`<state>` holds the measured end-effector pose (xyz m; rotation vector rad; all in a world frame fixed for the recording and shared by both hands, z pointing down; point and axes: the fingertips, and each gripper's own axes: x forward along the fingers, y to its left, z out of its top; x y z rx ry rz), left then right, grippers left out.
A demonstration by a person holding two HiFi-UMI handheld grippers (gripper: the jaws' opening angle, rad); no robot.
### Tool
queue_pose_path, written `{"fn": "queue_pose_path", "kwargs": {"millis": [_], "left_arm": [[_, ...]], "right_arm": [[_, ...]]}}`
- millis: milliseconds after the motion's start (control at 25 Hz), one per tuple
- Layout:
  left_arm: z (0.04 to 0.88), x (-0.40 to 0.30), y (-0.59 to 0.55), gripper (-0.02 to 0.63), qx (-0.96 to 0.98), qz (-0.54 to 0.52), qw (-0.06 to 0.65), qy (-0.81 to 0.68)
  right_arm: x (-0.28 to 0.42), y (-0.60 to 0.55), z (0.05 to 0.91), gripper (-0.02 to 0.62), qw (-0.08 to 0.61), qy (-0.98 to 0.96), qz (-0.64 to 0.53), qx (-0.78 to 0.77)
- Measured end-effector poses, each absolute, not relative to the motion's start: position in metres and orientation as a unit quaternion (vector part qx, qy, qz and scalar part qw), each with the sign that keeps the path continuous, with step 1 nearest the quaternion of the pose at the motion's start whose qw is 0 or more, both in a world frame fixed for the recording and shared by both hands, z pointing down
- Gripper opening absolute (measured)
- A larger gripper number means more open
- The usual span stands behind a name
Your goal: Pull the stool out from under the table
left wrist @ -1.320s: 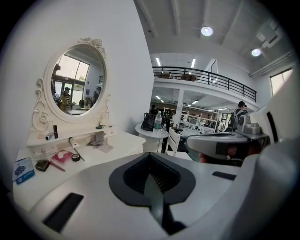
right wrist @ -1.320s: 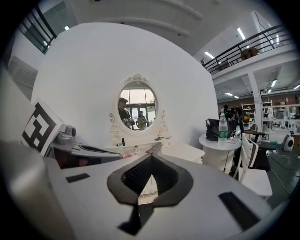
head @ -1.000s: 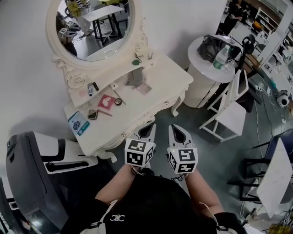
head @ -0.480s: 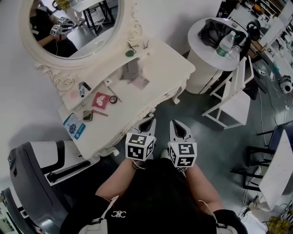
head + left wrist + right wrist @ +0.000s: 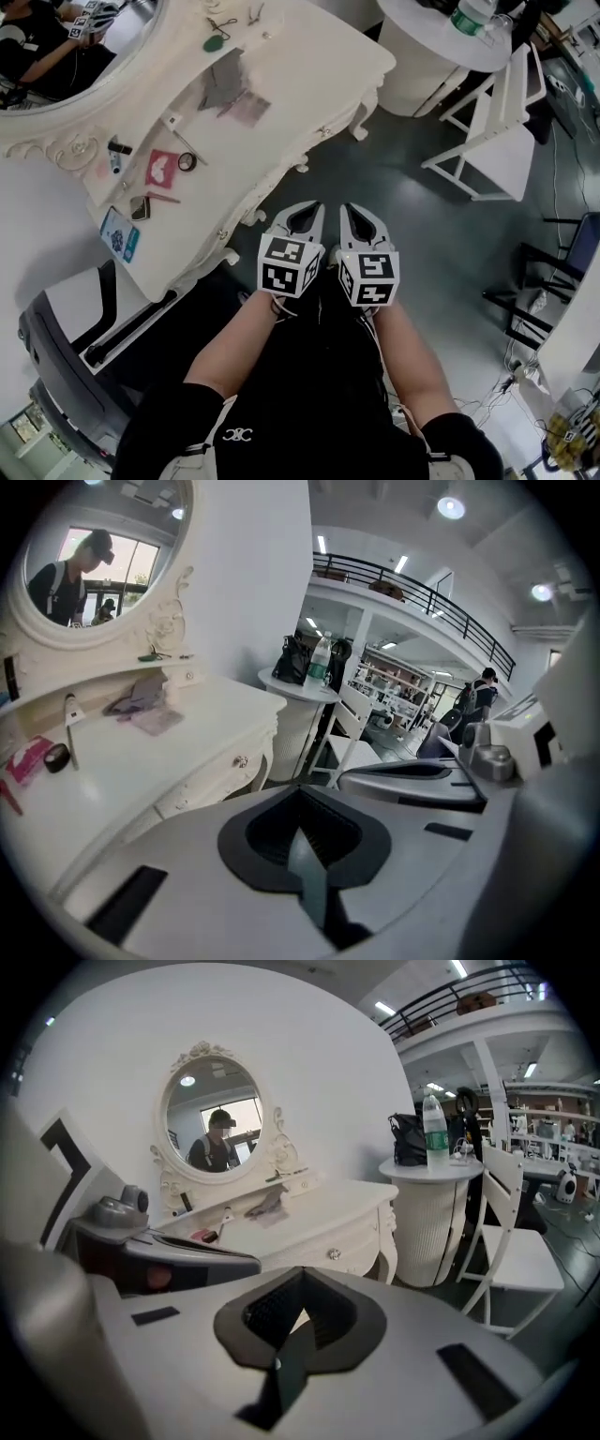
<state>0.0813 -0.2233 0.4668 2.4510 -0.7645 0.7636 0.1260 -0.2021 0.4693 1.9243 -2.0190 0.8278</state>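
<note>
Only the head view shows the left tool [image 5: 315, 205] and right tool [image 5: 346, 207] side by side beside the bench [image 5: 309, 66], their own views show jaws together, empty, and the stool is hidden everywhere

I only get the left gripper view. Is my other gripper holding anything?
Observer: No. In the right gripper view, the right gripper has its jaws together and nothing is between them.
Operator: Where are my two grippers compared to the table?
Observer: The head view shows the left gripper and the right one side by side above the dark floor. They are just off the front edge of the dressing table.
Operator: I can't see the stool anywhere!
Observer: No view shows it. From the head view, the dressing table's top covers whatever is underneath.
</note>
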Motion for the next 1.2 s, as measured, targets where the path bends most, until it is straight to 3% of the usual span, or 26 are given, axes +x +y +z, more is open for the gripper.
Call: {"fn": "queue_pose_path", "kwargs": {"millis": [240,880,1200], "left_arm": [[0.553,0.083,-0.22,-0.003,0.872,0.317,0.249,-0.28],[0.738,0.002,-0.232,-0.004,0.8,0.393,0.314,-0.327],[0.775,-0.027,-0.246,-0.004,0.794,0.419,0.303,-0.321]], "right_arm": [[0.121,-0.193,0.56,0.008,0.121,-0.687,0.33,0.636],[0.047,-0.218,0.756,0.008,0.121,-0.716,0.411,0.551],[0.003,-0.245,0.827,0.008,0.019,-0.696,0.543,0.47]]}}
